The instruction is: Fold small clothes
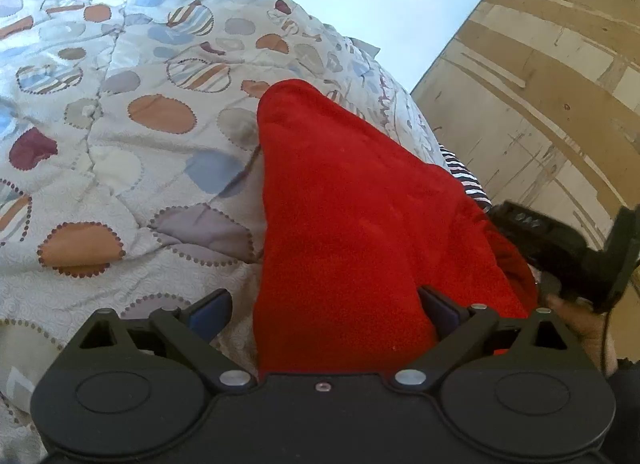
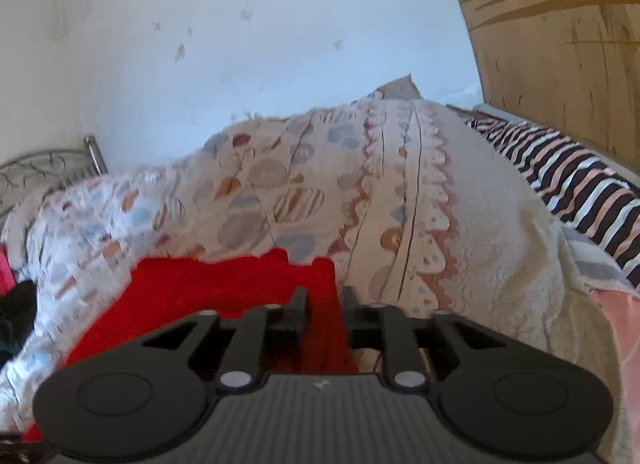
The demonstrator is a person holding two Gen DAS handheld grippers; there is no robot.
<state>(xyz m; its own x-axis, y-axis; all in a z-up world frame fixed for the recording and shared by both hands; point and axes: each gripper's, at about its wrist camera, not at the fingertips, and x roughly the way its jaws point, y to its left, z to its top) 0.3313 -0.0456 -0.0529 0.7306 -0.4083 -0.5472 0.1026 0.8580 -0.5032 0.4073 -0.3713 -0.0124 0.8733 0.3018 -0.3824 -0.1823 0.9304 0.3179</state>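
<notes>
A red fleece garment (image 1: 360, 216) lies on the patterned quilt (image 1: 120, 144), its narrow end pointing away from me. My left gripper (image 1: 324, 304) stands wide open over the near part of it. Its right finger (image 1: 438, 306) rests against the fleece and its left finger (image 1: 210, 310) is over bare quilt. In the right wrist view the same red garment (image 2: 192, 296) spreads to the left. My right gripper (image 2: 323, 304) stands part open at the garment's right edge. A strip of red fleece runs through the narrow gap, and the fingers look loose on it.
The quilt (image 2: 400, 200) bulges up toward a pale wall. A striped cloth (image 2: 580, 184) lies at the right by a wooden panel (image 2: 560, 44). A metal bed frame (image 2: 52, 168) shows at the left. A person's hand (image 1: 580, 324) is at the right edge.
</notes>
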